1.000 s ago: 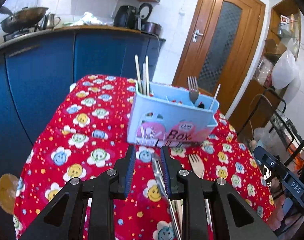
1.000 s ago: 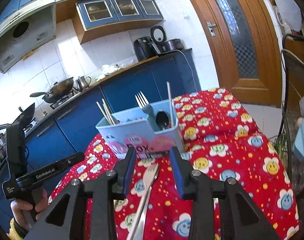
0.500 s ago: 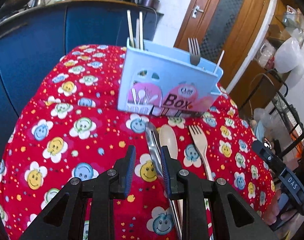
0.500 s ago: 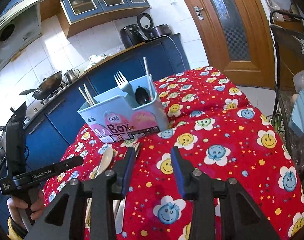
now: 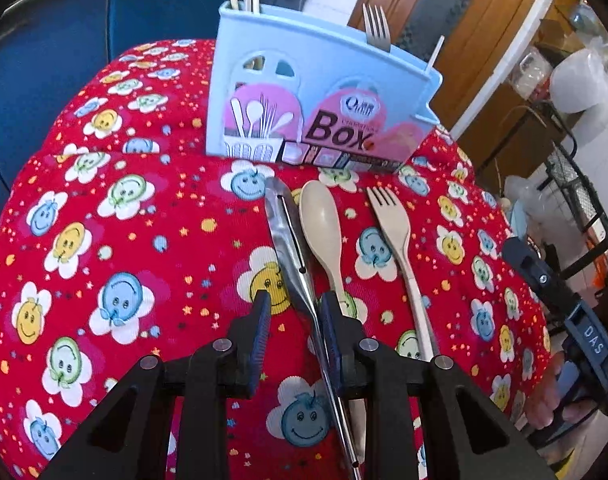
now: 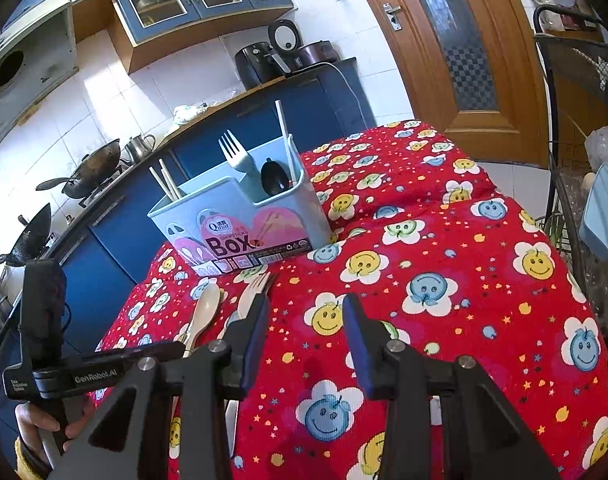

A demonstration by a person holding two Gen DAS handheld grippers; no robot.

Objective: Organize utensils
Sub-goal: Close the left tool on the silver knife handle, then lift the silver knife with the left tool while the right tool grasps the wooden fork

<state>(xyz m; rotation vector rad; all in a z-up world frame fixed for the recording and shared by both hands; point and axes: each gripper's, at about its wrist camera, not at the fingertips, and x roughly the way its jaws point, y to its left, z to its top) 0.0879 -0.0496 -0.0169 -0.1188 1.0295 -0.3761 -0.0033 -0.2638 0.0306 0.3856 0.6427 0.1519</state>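
A light blue utensil box (image 5: 319, 104) stands on the red smiley tablecloth (image 5: 116, 240), with chopsticks and a metal fork in it; it also shows in the right wrist view (image 6: 244, 220). In front of it lie metal tongs (image 5: 290, 240), a beige spoon (image 5: 323, 228) and a beige fork (image 5: 395, 232). My left gripper (image 5: 294, 312) is open, its fingers straddling the tongs' handle, which lies against the right finger. My right gripper (image 6: 305, 320) is open and empty above the cloth, right of the beige fork (image 6: 256, 292) and spoon (image 6: 204, 308).
Blue kitchen cabinets (image 6: 116, 236) with woks and a kettle run behind the table. A wooden door (image 6: 455, 52) is at the back right. A metal rack (image 6: 583, 80) stands at the right edge. The tablecloth drops off at the table's left edge.
My left gripper has moved down and closer to the table, now straddling the tongs' handle. My right gripper has shifted right, away from the beige fork.
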